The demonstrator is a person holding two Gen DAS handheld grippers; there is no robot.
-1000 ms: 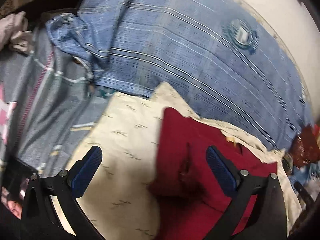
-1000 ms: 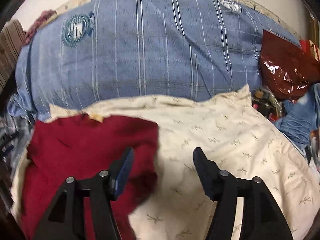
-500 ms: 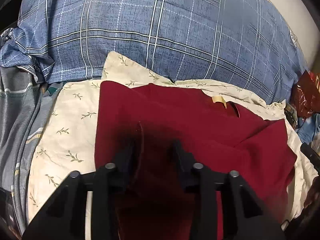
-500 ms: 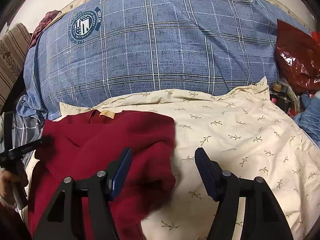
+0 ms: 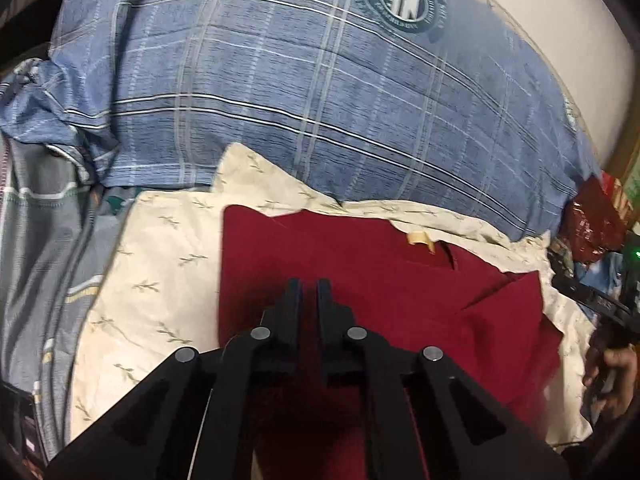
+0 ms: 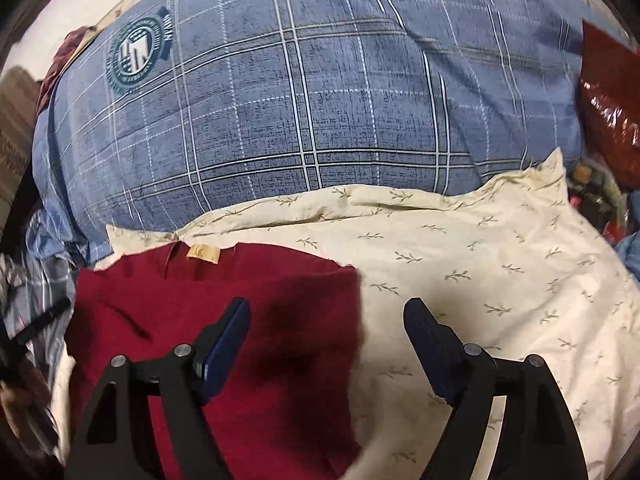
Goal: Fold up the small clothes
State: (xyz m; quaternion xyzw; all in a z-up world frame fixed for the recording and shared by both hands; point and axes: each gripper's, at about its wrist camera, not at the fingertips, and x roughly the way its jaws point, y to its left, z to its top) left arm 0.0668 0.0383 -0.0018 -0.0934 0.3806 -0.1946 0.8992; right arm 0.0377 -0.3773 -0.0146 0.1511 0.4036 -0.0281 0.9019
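Observation:
A dark red garment (image 5: 360,272) with a tan neck label (image 5: 418,237) lies flat on a cream leaf-print sheet (image 5: 160,264). My left gripper (image 5: 309,284) is shut on a pinch of the red cloth near its middle. In the right wrist view the red garment (image 6: 192,288) lies at lower left, its label (image 6: 203,254) at its far edge. My right gripper (image 6: 326,312) is open and empty, hovering over the garment's right edge, one finger over red cloth, the other over the cream sheet (image 6: 500,264).
A big blue plaid pillow (image 5: 320,92) with a round crest lies behind the sheet. Grey striped bedding (image 5: 44,240) is at left. A shiny red bag (image 6: 612,108) and clutter sit at right. The other handheld gripper and hand (image 5: 608,336) show at right edge.
My left gripper went from wide open to shut on the red cloth and has drawn back slightly. My right gripper stayed open and moved closer over the garment's right edge.

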